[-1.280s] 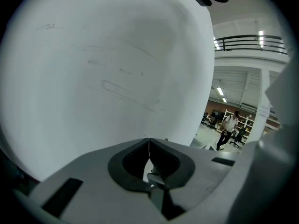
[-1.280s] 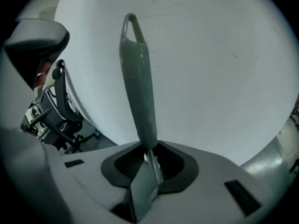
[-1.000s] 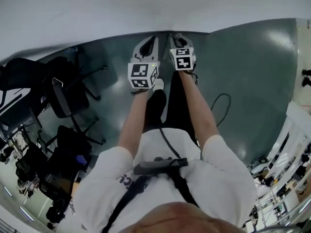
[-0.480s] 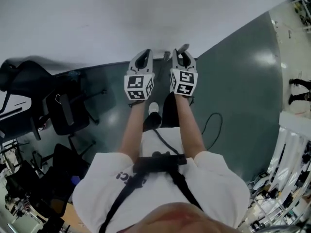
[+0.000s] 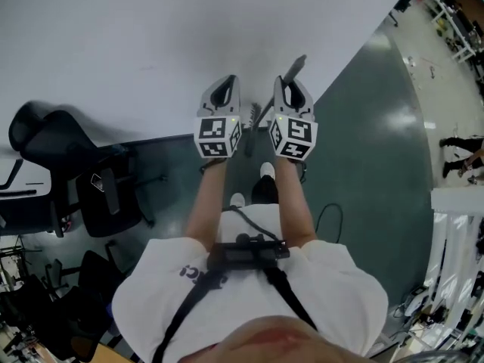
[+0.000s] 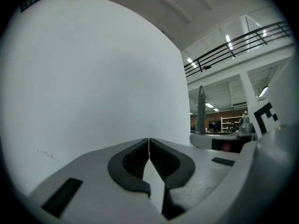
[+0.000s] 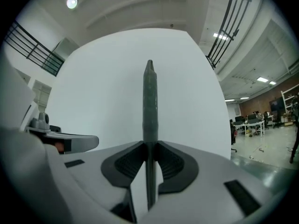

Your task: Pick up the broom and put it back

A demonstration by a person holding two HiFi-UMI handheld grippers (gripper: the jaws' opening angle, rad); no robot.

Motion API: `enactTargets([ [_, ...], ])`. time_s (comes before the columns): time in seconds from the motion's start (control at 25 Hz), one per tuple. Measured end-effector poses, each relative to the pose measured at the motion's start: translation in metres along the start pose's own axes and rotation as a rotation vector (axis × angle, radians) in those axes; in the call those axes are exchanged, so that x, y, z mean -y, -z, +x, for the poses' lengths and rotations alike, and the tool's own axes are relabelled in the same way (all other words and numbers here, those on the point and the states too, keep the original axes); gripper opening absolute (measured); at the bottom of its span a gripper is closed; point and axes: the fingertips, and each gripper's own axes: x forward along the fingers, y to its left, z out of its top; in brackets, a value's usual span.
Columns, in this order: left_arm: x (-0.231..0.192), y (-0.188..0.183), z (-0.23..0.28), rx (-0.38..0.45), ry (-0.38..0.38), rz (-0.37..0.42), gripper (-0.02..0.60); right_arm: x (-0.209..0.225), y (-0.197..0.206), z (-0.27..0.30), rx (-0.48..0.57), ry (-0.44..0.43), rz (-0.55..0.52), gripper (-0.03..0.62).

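My right gripper point(image 7: 149, 147) is clamped on the slim, dark grey-green broom handle point(image 7: 149, 101). The pads press it from both sides, and the pole stands upright through the jaws, its tapered tip rising well above them against the plain white wall point(image 5: 136, 36). My left gripper point(image 6: 149, 146) is closed on nothing, its pads meeting along one thin line. It sits just beside the right one at about the same height.

In the head view both grippers are held out in front, close to the wall and above the dark green floor point(image 5: 370, 150). I cannot pick out the brush end from any view.

I judge the pole to be stiff, smooth and round, and light where I hold it, with most of the weight down at the brush end. With only one hold this near the top, I expect it to swing like a pendulum or twist in the pads. It looks sturdy enough, so slipping worries me more than breakage. For control I would take a second hold lower on the shaft with the empty gripper, square across the pole, before setting it back.
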Motion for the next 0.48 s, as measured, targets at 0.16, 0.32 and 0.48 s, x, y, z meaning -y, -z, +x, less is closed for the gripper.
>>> enactTargets([
  [0.16,-0.001,-0.03,-0.01,0.024,-0.034,0.022,0.012,-0.011,-0.035,-0.01,0.049,-0.037,-0.015,0.095],
  [0.32,0.007,-0.043,-0.02,0.033,-0.024,0.029,0.012,-0.016,-0.051,-0.025,0.075,-0.041,-0.022,0.094],
  [0.48,0.037,-0.06,-0.033,0.079,0.01,0.052,0.011,0.003,-0.069,-0.055,0.106,-0.001,-0.009,0.095],
])
